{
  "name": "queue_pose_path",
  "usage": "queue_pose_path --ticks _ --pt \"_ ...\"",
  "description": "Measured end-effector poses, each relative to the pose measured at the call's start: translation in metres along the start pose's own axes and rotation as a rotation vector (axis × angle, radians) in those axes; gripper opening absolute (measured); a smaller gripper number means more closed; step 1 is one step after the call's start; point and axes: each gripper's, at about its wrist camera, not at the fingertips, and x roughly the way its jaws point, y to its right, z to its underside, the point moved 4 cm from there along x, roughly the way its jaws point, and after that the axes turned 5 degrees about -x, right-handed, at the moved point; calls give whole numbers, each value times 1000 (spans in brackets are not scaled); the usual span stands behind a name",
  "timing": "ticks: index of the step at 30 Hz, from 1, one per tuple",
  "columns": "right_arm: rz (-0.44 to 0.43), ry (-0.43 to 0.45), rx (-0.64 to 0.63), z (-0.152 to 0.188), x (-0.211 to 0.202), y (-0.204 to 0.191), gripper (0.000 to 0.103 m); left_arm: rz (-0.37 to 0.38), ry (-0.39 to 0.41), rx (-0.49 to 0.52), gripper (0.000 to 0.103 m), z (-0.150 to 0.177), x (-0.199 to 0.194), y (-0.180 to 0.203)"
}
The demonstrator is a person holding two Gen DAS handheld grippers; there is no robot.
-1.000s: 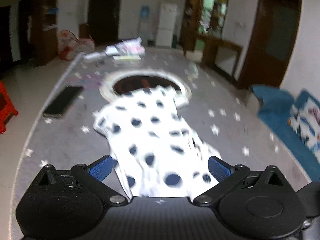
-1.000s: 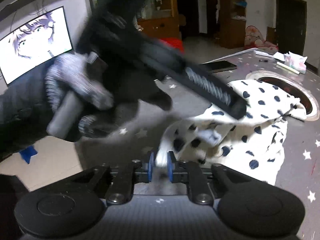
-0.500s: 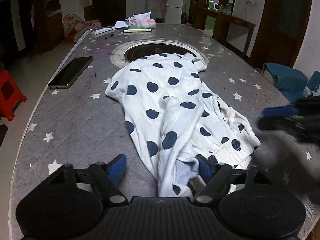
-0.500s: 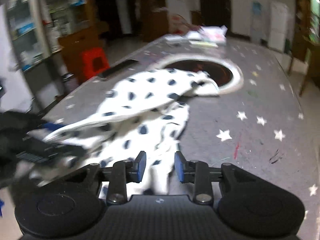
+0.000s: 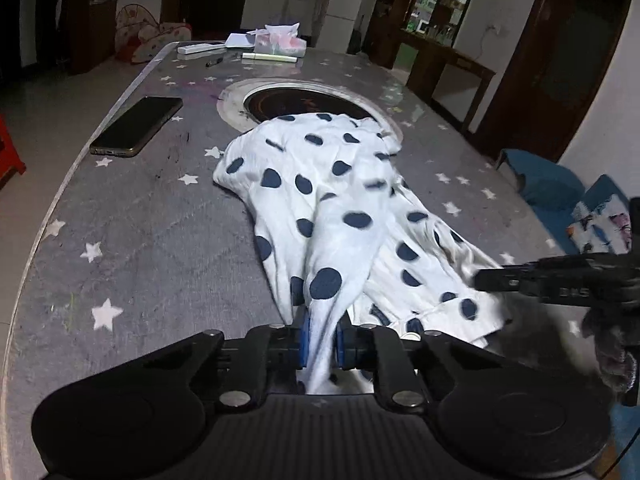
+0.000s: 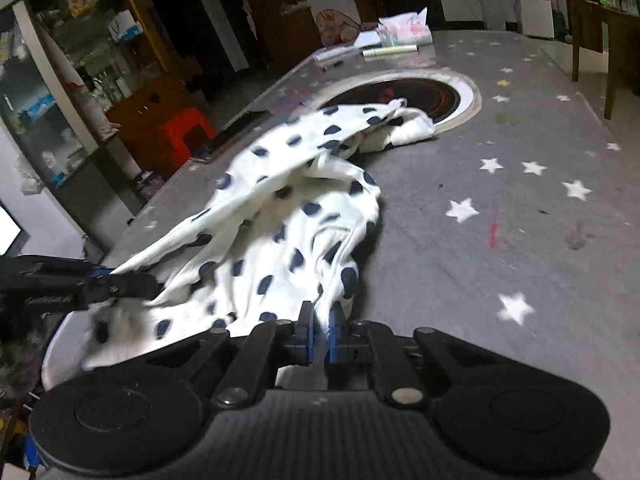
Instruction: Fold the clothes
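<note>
A white garment with dark blue dots (image 5: 336, 208) lies crumpled along the grey star-patterned table (image 5: 152, 232), its far end over the round inset burner (image 5: 296, 100). My left gripper (image 5: 322, 340) is shut on a bunched fold at the garment's near end. My right gripper (image 6: 320, 338) is shut on the garment (image 6: 280, 240) near its right edge. The right gripper also shows in the left wrist view (image 5: 520, 280), and the left gripper shows in the right wrist view (image 6: 100, 280).
A black phone (image 5: 136, 126) lies at the table's left edge. A tissue pack, papers and pens (image 5: 264, 46) sit at the far end. A red stool (image 6: 186, 132) stands beside the table. A blue cushion (image 5: 548, 184) lies to the right.
Both grippers were open half a second ago and have closed on the garment's near end. The cloth is now pulled up into ridges toward each gripper.
</note>
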Motion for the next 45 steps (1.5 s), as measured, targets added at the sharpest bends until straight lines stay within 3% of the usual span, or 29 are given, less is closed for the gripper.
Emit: queue_pose_path --ticks 3,9,10,11,13,14,18,24,30,36,39,41,45 --pt "-20 -5 -20 14 -33 -10 6 13 -14 17 12 13 -15 -2" --pt "-66 -156 -8 70 -83 -21 8 30 -65 79 13 40 -34 0" --pt "-56 -172 2 75 -87 -18 8 26 -62 90 17 40 -36 1" --pt "-49 -174 8 76 -89 -16 13 22 -59 100 30 39 -38 2" --pt "-27 -148 16 69 -95 -10 17 13 -14 122 51 30 -45 9" --pt "-5 -123 11 61 -97 -5 18 10 17 139 55 22 -48 14" --pt "57 -48 -30 24 -88 8 20 35 89 177 59 -7 -38 37" --pt "108 31 -56 -36 -43 37 20 27 98 203 59 -51 20 66" --pt "104 56 -10 -82 15 67 24 -8 75 236 57 -90 87 86" --pt "91 66 62 -110 62 87 31 -82 51 296 56 -107 142 91" --pt "84 69 79 -118 75 93 35 -114 23 315 39 -106 160 86" --pt "87 64 79 -121 80 95 35 -121 14 319 21 -104 165 83" --pt "87 55 89 -122 86 99 36 -101 26 283 7 -104 159 73"
